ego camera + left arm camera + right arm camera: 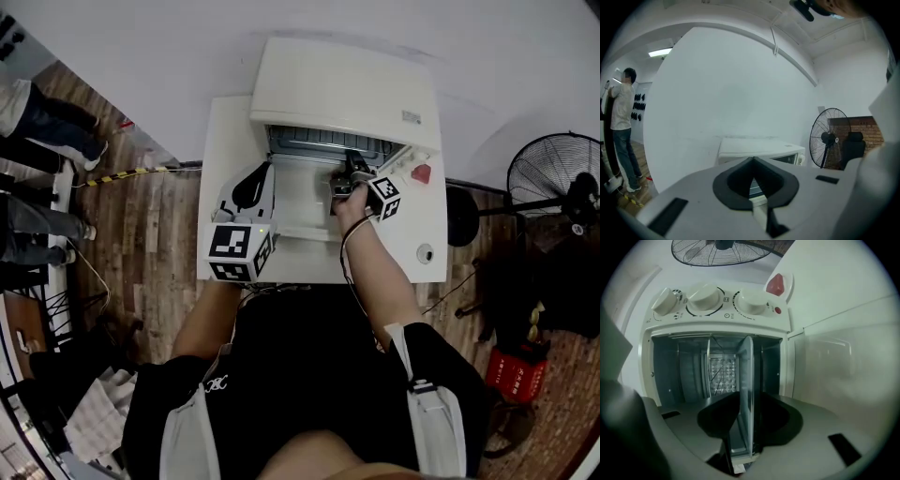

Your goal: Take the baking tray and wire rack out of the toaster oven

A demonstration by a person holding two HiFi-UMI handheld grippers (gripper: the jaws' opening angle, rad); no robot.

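Observation:
The white toaster oven [347, 89] stands on a white table [220, 141] with its door [300, 202] folded down. My right gripper [349, 178] reaches into the oven's mouth, rolled onto its side. In the right gripper view the baking tray's edge [746, 380] runs between the right gripper's [747, 420] jaws, which stand slightly apart with a thin gap on one side. The wire rack [709, 366] shows as thin wires deeper inside. My left gripper [251, 183] hovers over the door's left side, shut and holding nothing; from it the oven [759, 150] lies ahead.
Three knobs [705, 298] and a red indicator [776, 284] line the oven's control panel. A standing fan [553, 187] is to the right of the table, a red crate [514, 373] on the floor below it. People [37, 122] stand at the far left.

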